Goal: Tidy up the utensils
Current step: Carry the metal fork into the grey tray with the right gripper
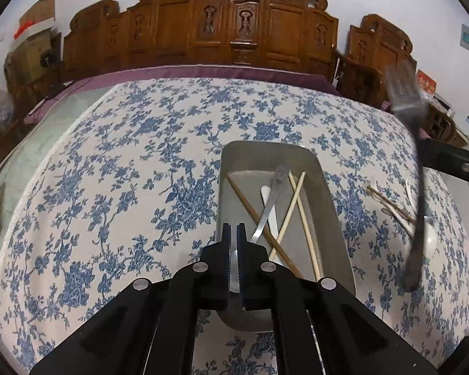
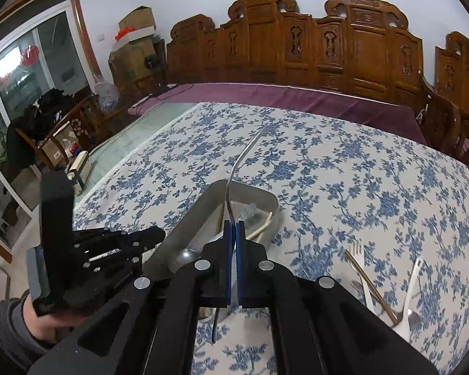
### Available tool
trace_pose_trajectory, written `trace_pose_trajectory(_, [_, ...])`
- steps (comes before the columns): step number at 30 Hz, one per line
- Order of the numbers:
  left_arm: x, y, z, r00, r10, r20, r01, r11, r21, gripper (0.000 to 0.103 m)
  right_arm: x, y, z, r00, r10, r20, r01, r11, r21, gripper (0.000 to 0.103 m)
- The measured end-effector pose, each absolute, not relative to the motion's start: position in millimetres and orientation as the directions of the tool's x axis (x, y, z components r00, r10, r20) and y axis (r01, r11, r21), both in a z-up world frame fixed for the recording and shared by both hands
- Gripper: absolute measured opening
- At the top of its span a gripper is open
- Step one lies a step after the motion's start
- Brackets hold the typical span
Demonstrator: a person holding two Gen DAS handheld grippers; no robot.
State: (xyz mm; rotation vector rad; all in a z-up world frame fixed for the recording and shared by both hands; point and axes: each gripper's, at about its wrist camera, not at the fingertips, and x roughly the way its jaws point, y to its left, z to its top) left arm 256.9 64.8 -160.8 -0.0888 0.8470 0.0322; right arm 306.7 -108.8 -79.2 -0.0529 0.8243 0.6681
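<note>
Some chopsticks [image 1: 297, 206] already lie in the tray [image 1: 325, 193] ahead of the closed, empty left gripper [image 1: 233, 234], while the right gripper [image 2: 234, 231] pinches a spatula [image 2: 234, 168] and more utensils [image 2: 387, 293] wait beside it.

We look forward and down along each gripper's fingers, close above the floral cloth [image 1: 115, 162]. Both views share the metal tray [image 1: 328, 193] just beyond the fingertips and face the carved wooden bench [image 2: 297, 50] far ahead.
</note>
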Motion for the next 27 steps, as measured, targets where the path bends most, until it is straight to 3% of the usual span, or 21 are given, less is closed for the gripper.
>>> trace_pose_trajectory(14, [252.9,88.8,-143.4,0.697,-0.057,-0.715,-0.018,0.995,-0.097,0.003,326.3,-56.6,-96.6,0.452,0.518,-0.726,-0.612,0.773,0.17,0.003])
trace_pose_trajectory(27, [252.0,107.3,-134.4,0.715,-0.031,-0.698,-0.034,0.996,-0.079,0.003,327.5,-39.5,-141.0,0.398,0.477,-0.784,-0.602,0.781,0.17,0.003])
